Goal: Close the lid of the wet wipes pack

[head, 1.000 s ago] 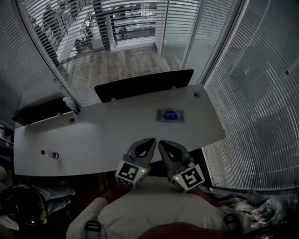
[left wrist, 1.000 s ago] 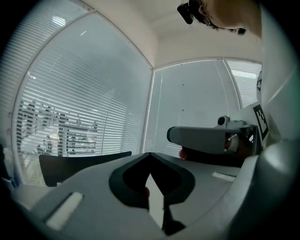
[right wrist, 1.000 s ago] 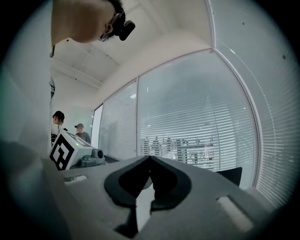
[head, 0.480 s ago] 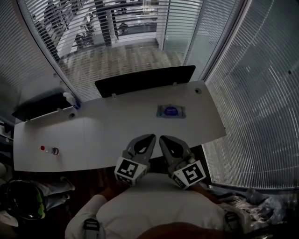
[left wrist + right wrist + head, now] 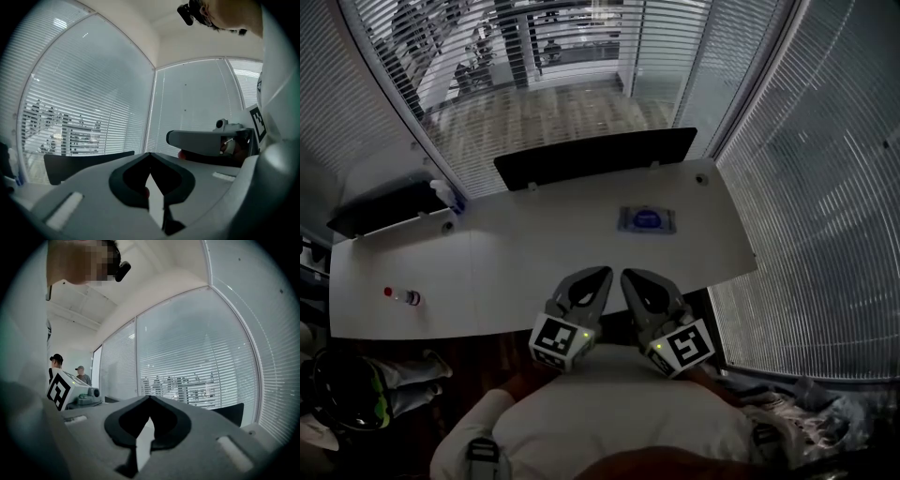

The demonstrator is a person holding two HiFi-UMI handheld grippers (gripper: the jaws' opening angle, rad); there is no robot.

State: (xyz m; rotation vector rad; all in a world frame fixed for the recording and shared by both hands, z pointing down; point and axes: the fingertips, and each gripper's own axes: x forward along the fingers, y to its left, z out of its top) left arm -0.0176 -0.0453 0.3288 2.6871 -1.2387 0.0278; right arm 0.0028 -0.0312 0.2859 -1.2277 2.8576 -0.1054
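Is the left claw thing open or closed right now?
Shut: in the left gripper view, the left gripper's jaws meet at their tips.

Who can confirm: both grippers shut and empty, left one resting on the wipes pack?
Wrong on one point: the left gripper isn't on the wipes pack. Head view shows it well short of the pack, beside the right gripper. Both are shut and empty.

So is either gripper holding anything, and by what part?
Nothing. Left gripper and right gripper are shut and empty; the pack lies apart.
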